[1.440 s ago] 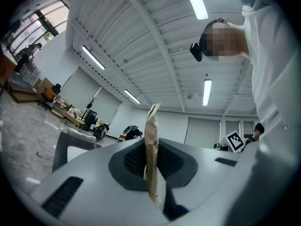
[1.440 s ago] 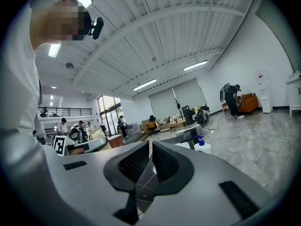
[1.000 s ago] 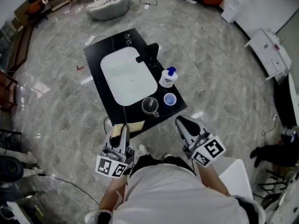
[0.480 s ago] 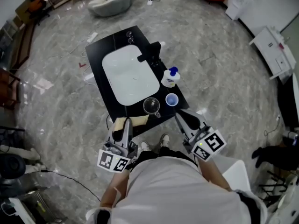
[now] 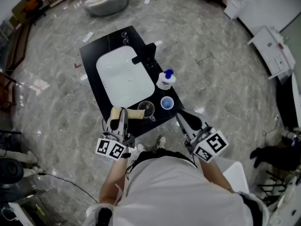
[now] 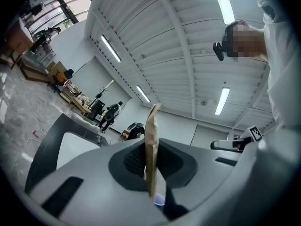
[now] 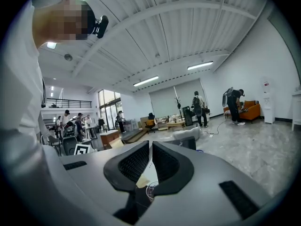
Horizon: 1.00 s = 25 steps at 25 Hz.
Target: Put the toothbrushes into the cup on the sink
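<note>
The left hand-held gripper (image 5: 121,113) pinches a flat brown paper packet (image 5: 136,114), probably a wrapped toothbrush. The longer end stays free, I think so that it can go into a cup. The packet is over the near edge of the black bench (image 5: 91,62), at 6 o'clock of the white basin (image 5: 123,76). It looks thin, stiff and plain, and what is inside I cannot see. A glass cup (image 5: 146,109) stands just at its 3 o'clock, and a blue cup (image 5: 166,103) is beyond at 2 o'clock. The right hand-held gripper (image 5: 181,116), jaws pressed together on nothing, is at 4 o'clock of the blue cup.
</note>
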Each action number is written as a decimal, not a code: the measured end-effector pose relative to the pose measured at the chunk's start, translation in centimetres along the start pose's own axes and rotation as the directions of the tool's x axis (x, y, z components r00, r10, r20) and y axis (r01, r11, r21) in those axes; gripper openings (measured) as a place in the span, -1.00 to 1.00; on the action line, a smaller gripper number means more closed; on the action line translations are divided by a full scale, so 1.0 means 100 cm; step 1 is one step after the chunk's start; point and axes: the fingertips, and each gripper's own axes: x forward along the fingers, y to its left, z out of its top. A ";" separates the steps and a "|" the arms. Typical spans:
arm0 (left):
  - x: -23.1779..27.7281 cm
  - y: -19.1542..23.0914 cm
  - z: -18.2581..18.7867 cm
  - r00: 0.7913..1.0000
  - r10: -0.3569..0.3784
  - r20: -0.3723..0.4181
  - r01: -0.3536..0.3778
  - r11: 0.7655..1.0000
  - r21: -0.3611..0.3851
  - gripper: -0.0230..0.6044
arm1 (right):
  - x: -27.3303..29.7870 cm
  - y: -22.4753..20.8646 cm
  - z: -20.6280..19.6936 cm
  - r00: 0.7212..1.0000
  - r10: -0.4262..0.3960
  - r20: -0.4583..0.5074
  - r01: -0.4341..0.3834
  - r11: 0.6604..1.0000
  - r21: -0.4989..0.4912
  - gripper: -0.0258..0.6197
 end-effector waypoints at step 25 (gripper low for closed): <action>0.044 0.069 -0.095 0.993 0.018 -0.120 -0.039 0.984 -0.173 -0.87 | -0.010 -0.037 0.012 0.998 -0.055 0.005 0.055 0.998 -0.013 -0.77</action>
